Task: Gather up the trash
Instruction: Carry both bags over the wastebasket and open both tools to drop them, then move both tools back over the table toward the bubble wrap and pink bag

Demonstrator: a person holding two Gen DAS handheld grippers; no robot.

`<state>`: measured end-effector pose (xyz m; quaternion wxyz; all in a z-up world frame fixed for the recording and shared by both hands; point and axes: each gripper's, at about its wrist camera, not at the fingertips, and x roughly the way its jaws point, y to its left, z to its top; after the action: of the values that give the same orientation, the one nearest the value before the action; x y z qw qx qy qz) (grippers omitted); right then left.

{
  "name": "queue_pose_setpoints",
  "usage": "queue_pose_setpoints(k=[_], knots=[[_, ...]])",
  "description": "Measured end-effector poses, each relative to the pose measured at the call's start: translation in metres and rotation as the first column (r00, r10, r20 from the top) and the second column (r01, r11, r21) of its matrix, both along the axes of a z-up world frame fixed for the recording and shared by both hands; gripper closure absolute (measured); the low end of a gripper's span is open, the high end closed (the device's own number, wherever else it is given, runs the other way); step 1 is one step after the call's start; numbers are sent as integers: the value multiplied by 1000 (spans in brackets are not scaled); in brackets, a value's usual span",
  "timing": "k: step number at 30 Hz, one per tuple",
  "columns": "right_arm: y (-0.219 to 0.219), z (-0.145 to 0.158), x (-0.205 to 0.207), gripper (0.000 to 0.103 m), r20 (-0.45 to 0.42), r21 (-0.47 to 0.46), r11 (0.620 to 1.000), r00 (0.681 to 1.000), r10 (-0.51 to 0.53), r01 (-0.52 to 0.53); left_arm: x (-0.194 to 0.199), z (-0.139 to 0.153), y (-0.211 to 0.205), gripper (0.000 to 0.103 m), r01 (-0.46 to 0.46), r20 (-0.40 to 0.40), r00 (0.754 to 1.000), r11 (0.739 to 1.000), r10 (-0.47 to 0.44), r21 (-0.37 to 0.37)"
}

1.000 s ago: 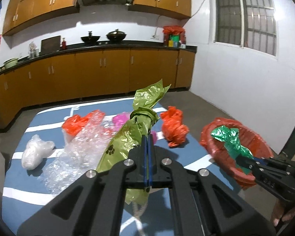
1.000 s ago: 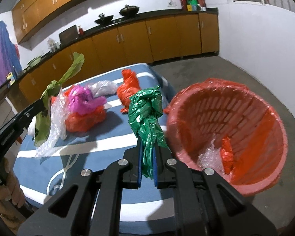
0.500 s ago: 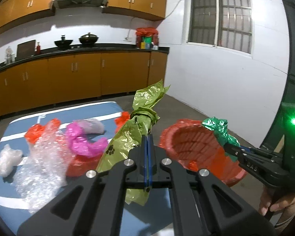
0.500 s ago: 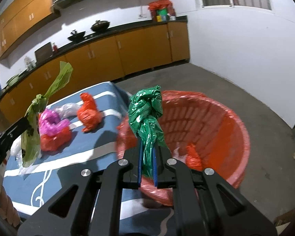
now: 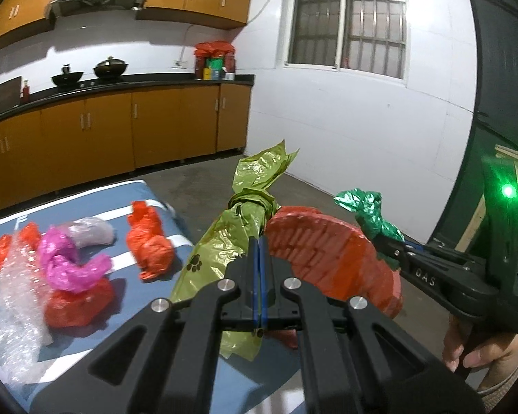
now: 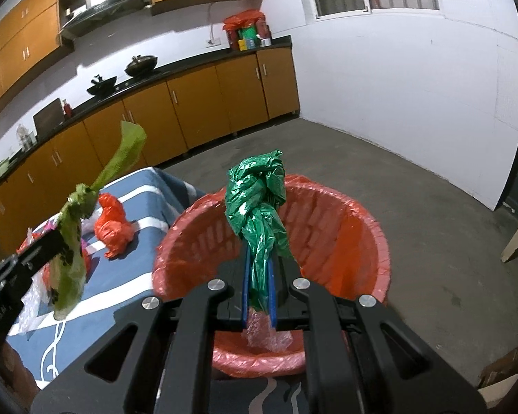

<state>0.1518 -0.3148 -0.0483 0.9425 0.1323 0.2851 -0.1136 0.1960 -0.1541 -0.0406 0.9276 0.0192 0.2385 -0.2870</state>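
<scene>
Disposal is the step in hand: the right tool (image 6: 258, 276) pinches a knotted green bag (image 6: 257, 203) directly over the red bin (image 6: 369, 241), so release comes next. Beside it, the left tool (image 5: 259, 262) pinches an olive bag (image 5: 238, 231) short of the bin's near rim, bench (image 5: 96, 200) litter behind.

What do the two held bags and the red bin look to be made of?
Dark green bag: thin glossy plastic film, crinkled with bright glints. Olive bag: thin plastic film, duller, creased, printed with paw marks. Red bin: apparently a rigid slotted basket, probably plastic, under a thin red plastic liner; the slots show through it.
</scene>
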Motion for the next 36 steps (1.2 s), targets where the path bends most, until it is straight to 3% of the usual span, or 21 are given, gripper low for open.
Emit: queue_pose_setpoints(k=[20,21,24,25,31,36], knots=[[-29,0,9,93,35,27,999,999,-29,28,21,-26,-52,99,89,-41,995,996,-88,17],[-30,1,9,90,41,27,999,999,-25,24,23,-28,-54,99,91,-47,995,996,-90,20],[-30,1,8,66,49,22,999,998,-30,29,26,-32,-58,94,91,-63,994,995,-89,28],[-31,1,6,62,53,23,999,998,-34,33,27,-34,-57,88,85,-70,994,996,-83,31],[-32,-3,0,60,27,5,999,998,-50,50,31,-39,-41,73,30,-98,995,999,-27,39],[-26,-4,-3,45,26,-20,998,998,-62,62,26,-40,-11,62,-65,-94,993,996,70,57]])
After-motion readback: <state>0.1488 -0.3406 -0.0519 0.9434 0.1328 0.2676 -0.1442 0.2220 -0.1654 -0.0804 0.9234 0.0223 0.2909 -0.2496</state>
